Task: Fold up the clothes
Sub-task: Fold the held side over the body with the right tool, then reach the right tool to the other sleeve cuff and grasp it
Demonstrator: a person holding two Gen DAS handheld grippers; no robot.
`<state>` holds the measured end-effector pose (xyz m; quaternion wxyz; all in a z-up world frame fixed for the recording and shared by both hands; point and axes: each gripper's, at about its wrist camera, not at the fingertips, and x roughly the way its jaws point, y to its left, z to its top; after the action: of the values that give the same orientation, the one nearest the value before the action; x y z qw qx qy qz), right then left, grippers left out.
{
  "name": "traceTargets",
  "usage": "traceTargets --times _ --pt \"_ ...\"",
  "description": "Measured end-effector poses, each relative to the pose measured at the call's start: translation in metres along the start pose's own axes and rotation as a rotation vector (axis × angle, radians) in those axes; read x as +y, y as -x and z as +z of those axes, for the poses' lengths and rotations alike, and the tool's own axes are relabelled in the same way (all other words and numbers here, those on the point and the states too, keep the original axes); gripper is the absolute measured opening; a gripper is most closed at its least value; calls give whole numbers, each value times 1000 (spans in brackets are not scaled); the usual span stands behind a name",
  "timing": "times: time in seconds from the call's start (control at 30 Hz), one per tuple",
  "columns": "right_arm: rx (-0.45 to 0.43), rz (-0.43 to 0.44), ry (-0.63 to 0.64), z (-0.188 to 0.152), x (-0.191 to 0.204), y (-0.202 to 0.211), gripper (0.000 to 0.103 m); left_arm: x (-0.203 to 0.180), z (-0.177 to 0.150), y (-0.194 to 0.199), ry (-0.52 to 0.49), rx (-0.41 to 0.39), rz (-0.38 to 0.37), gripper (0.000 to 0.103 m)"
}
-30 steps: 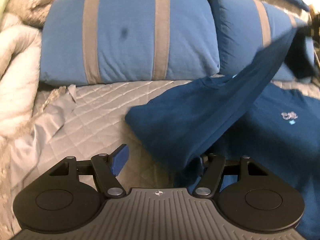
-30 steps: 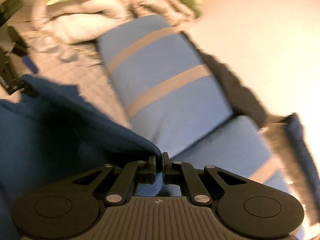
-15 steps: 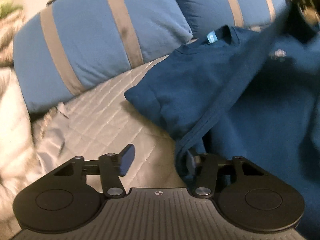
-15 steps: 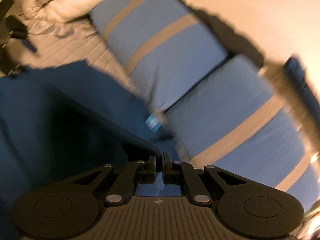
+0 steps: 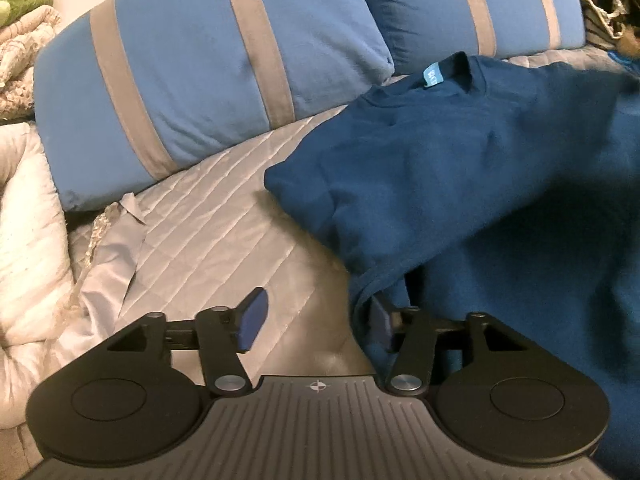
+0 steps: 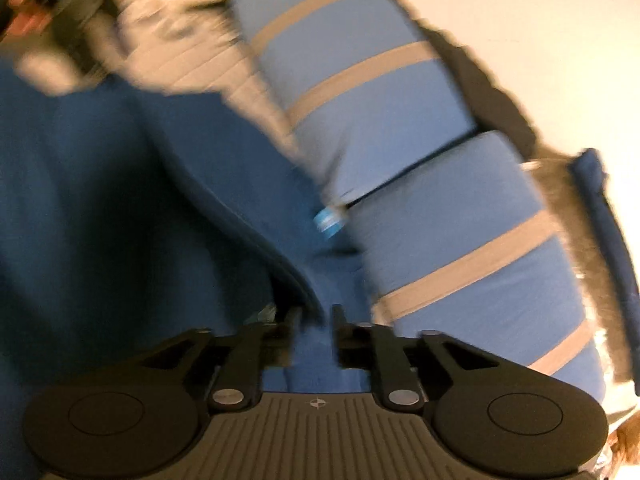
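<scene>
While your left gripper [image 5: 316, 320] gaped, right gripper [image 6: 316, 330] sat barely parted around navy shirt [image 5: 460, 160] edge; mid-fold, lay flat next.

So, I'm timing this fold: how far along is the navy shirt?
Done: one side of the navy shirt is folded over, label on top. In hand: the right gripper, jaws slightly apart, has shirt cloth between them; the left gripper is open. Left: the remaining folds.

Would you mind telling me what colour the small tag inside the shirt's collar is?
Light blue tag against the navy shirt; it shows best in the left wrist view.
</scene>
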<state>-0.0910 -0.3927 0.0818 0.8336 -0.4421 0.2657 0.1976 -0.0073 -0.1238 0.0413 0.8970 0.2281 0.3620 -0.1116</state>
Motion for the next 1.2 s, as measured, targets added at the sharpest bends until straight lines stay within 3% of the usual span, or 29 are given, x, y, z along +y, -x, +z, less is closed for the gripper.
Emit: traceTargets --times 0.07,0.23,0.33,0.43,0.47,0.5,0.6,0.73,0.83,0.87,0.93,0.97,1.0,1.17,1.2 --pt "27 56 1 -19 11 -7 59 1 -3 16 13 -22 -19 55" --pt "87 155 -105 -65 9 -34 58 11 -6 61 73 -77 -50 56" --pt "93 176 -129 -72 9 -48 58 18 -4 84 111 -118 -49 56" --pt "97 186 -145 -76 10 -62 52 25 0 104 160 -155 -47 57" --pt "98 189 -151 -78 10 -66 45 27 1 110 176 -166 -47 57" --pt "107 198 -151 -78 11 -70 30 28 2 116 181 -177 -45 57" --pt "127 207 -123 -79 11 -73 13 33 0 135 212 -215 -29 57" --pt "84 85 -49 -79 9 -49 12 38 -6 155 248 -238 -34 65" --pt "95 30 11 -82 10 -35 14 39 -8 164 277 -238 -40 65" --pt "103 20 16 -84 9 -31 17 39 -7 165 289 -240 -48 65" --pt "118 18 -20 -91 7 -24 37 36 -5 168 302 -250 -63 65" --pt "113 19 -62 -95 3 -20 57 33 -4 169 303 -257 -74 65" --pt "104 19 -110 -99 -2 -14 71 30 -2 171 299 -266 -86 65" --pt "58 -13 -340 -123 -27 17 99 11 9 174 291 -296 -156 66" --pt "46 -22 -373 -128 -31 26 100 8 11 172 296 -297 -166 66"
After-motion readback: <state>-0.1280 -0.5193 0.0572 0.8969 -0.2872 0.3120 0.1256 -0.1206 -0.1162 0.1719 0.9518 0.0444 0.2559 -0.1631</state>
